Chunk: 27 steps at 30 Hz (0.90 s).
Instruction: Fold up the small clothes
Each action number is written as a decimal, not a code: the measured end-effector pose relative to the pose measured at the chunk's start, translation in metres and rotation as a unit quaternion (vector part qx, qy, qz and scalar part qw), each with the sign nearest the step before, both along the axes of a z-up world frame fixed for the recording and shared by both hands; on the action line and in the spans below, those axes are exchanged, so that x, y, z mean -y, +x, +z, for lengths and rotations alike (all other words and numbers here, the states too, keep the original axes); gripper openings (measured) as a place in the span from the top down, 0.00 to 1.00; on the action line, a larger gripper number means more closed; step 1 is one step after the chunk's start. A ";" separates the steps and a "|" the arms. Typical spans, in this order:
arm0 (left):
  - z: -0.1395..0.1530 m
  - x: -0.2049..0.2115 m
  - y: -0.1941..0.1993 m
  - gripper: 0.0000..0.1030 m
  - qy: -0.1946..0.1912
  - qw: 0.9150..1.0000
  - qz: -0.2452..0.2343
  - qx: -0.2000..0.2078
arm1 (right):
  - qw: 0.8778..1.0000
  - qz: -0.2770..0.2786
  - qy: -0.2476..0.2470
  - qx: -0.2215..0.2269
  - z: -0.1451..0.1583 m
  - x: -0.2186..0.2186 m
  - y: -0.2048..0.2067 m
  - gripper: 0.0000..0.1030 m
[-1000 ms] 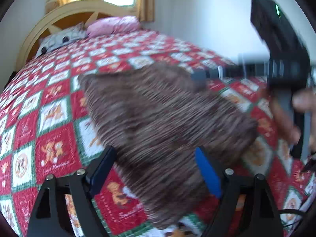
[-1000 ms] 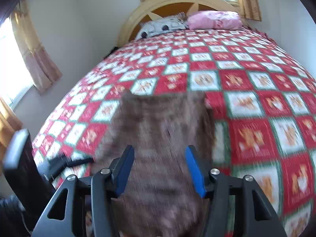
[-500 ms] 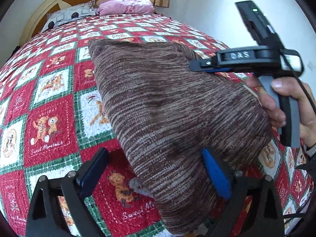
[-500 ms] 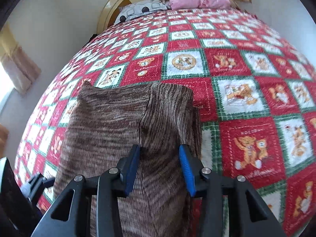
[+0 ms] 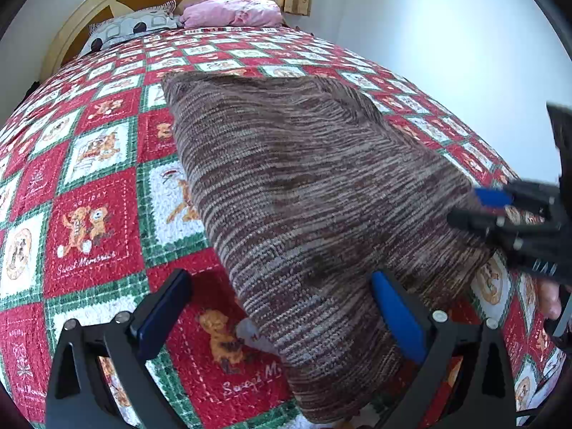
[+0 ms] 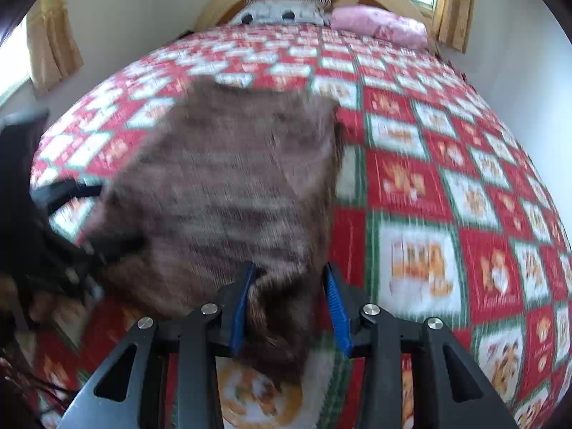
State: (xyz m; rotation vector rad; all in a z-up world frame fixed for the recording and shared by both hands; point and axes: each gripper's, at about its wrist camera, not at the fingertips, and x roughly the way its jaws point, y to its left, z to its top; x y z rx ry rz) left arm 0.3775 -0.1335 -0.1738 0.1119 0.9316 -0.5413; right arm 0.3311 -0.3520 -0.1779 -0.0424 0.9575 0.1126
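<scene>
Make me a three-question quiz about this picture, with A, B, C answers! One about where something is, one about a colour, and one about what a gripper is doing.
1. Where is the pink pillow?
A. at the headboard
B. on the floor
C. on the sweater

2. What colour is the sweater?
A. yellow
B. brown
C. blue

3. How are the left gripper fingers?
A. spread wide
B. shut on the sweater
C. shut on a pillow

Answers:
1 A, it lies at the far end of the quilt, beside the grey pillow.
2 B, its knit is streaked brown.
3 A, a wide gap shows between the fingers, with quilt and sweater inside it.
</scene>
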 end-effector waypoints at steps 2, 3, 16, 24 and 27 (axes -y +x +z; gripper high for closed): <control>0.000 0.002 -0.001 0.00 0.006 1.000 -0.002 0.001 | 0.999 -0.015 0.033 -0.006 -0.004 0.008 -0.003 0.61; 0.000 0.002 -0.002 0.00 0.007 1.000 -0.003 0.001 | 0.999 -0.017 0.041 -0.007 -0.006 0.011 -0.006 0.61; 0.000 0.001 -0.001 0.00 -0.003 1.000 -0.002 -0.003 | 0.990 -0.027 0.128 0.051 0.032 0.044 0.031 0.40; 0.001 -0.011 0.006 0.00 -0.049 0.999 0.004 -0.015 | 0.989 -0.033 0.139 0.041 0.029 0.051 0.097 0.35; 0.002 -0.014 0.007 0.00 -0.063 0.998 0.005 -0.018 | 0.987 -0.042 0.152 0.030 0.021 0.057 0.122 0.35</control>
